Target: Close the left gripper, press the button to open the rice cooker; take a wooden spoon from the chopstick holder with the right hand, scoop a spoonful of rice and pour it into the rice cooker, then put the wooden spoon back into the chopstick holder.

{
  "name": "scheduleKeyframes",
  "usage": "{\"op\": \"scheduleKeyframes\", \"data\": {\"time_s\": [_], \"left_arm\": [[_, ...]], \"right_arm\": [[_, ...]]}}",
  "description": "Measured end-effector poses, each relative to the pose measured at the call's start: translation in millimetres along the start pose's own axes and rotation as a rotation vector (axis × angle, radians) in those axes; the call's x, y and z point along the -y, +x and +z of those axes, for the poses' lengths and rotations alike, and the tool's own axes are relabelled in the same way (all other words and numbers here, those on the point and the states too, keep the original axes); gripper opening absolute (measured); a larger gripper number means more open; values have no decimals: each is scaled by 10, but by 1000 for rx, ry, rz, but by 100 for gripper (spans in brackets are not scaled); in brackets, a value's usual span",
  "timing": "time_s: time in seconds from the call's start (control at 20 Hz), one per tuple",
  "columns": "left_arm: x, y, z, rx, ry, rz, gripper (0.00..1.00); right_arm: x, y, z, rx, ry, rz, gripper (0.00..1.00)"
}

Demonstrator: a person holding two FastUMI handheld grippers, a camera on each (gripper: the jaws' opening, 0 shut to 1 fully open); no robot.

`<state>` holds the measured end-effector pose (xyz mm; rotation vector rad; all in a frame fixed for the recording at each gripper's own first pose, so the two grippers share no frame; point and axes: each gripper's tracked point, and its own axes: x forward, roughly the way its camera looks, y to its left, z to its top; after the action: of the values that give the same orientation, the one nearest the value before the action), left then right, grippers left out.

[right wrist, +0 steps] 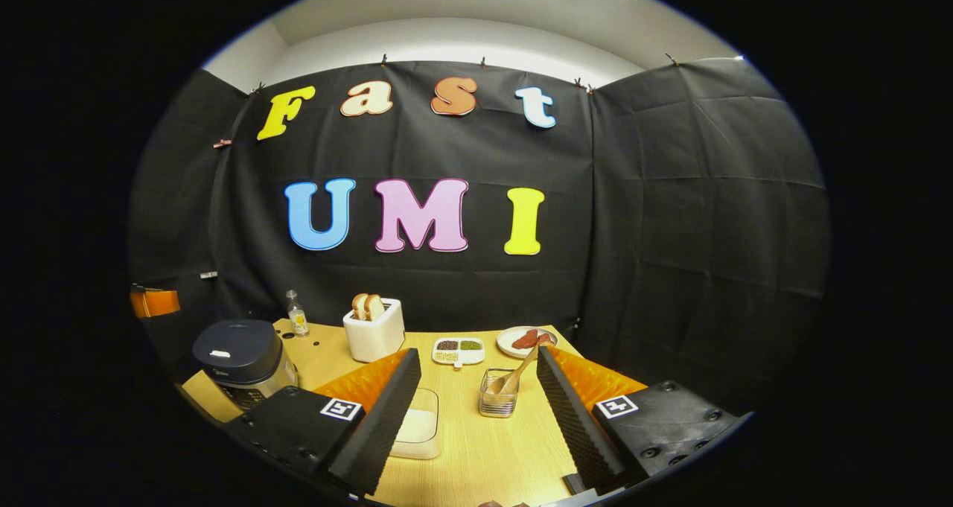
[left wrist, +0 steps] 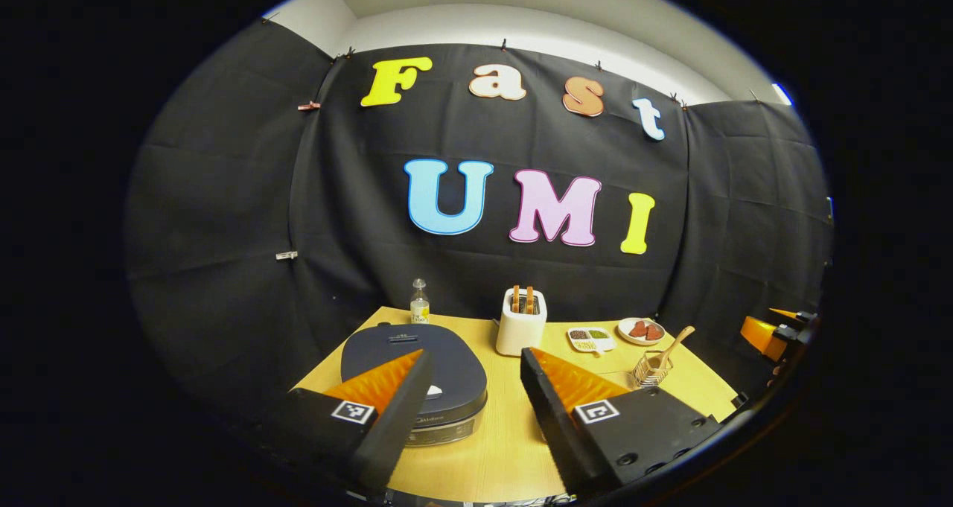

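The dark rice cooker [left wrist: 414,377] sits lid-down on the wooden table, just ahead of my left gripper [left wrist: 473,362], which is open with nothing between its fingers. Its small pale button [left wrist: 433,391] shows on the lid's near edge. The same rice cooker [right wrist: 238,358] stands at the left in the right gripper view. A wooden spoon [right wrist: 521,368] leans in the wire chopstick holder [right wrist: 498,393], straight ahead of my open right gripper [right wrist: 476,362]. A clear container of rice [right wrist: 418,423] lies by that gripper's left finger. The holder [left wrist: 652,368] and spoon [left wrist: 676,343] also appear right of the left gripper.
A white toaster [left wrist: 521,321] with bread stands at the back middle, with a small bottle [left wrist: 420,303] to its left. A divided dish of grains [left wrist: 590,338] and a plate of red pieces [left wrist: 641,330] lie at the back right. The other gripper [left wrist: 774,333] shows at the far right edge.
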<state>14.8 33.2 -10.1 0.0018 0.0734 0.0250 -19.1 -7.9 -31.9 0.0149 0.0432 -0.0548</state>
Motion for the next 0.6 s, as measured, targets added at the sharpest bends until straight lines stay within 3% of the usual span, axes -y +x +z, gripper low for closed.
{"op": "scheduleKeyframes", "data": {"time_s": [0.2,0.25,0.4,0.45,0.5,0.6], "left_arm": [[-79,178,-47,-49,-21,18,63],[-133,230,-61,-60,-27,36,50],[-308,387,-162,-117,-40,103,30],[-298,419,-202,-131,-53,102,27],[-300,448,-218,-142,-67,95,17],[-314,545,-289,-166,-95,85,10]], "right_arm": [[20,208,-6,-18,2,5,98],[22,266,0,-19,-1,9,98],[20,457,-13,-29,-8,23,96],[4,518,-13,-32,-5,30,98],[-9,572,-14,-35,0,37,98],[-25,671,-21,-36,4,49,98]]}}
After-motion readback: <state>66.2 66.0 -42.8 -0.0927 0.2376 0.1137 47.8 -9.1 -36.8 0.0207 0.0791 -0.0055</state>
